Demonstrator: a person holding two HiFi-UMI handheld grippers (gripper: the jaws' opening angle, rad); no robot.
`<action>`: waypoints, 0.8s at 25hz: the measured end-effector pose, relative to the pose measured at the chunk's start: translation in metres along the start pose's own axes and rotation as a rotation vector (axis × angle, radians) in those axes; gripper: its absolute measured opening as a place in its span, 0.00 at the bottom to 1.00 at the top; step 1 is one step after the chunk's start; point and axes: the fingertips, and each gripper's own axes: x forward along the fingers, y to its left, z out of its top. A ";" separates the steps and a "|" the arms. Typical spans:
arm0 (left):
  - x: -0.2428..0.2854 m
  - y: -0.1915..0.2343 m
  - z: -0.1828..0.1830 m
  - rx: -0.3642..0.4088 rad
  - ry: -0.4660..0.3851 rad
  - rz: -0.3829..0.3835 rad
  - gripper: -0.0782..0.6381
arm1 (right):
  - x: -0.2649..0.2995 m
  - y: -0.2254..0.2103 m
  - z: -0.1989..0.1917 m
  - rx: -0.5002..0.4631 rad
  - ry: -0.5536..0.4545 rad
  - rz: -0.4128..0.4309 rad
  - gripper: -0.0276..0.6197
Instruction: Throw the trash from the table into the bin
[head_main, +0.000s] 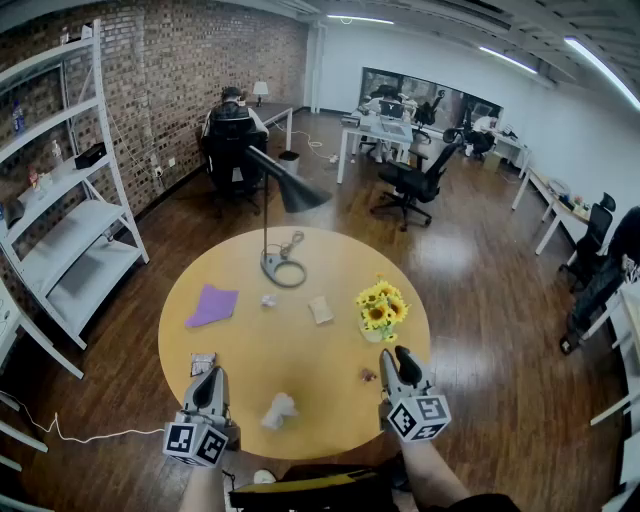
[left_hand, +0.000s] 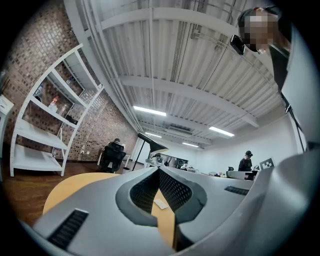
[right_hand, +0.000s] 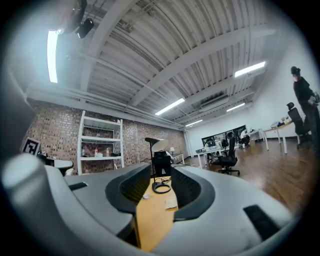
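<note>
We are in an open-plan office: white desks (head_main: 380, 128) with black swivel chairs (head_main: 420, 183) stand from twelve to two o'clock of our round table (head_main: 300, 350), and a person (head_main: 232, 118) sits at another desk at eleven. A brick wall (head_main: 170, 60) with white shelving (head_main: 75, 215) runs along nine to eleven o'clock, strip lights (head_main: 505, 60) overhead.

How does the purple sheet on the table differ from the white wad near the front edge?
The purple sheet lies flat and spread out, while the white wad is crumpled into a lump. The purple sheet covers more of the tabletop than the white wad. The purple sheet sits on the left side, farther from the person, while the white wad lies close to the near edge. Both rest loose on the round wooden table.
</note>
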 end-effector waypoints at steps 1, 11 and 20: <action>0.000 0.000 -0.002 -0.004 0.008 -0.007 0.11 | 0.002 0.003 -0.003 -0.008 0.006 0.005 0.28; 0.001 0.012 -0.007 0.000 0.052 -0.028 0.11 | 0.009 0.003 -0.012 -0.002 0.033 -0.034 0.28; 0.000 0.015 -0.021 0.011 0.118 -0.075 0.11 | 0.003 -0.004 -0.053 0.003 0.158 -0.102 0.39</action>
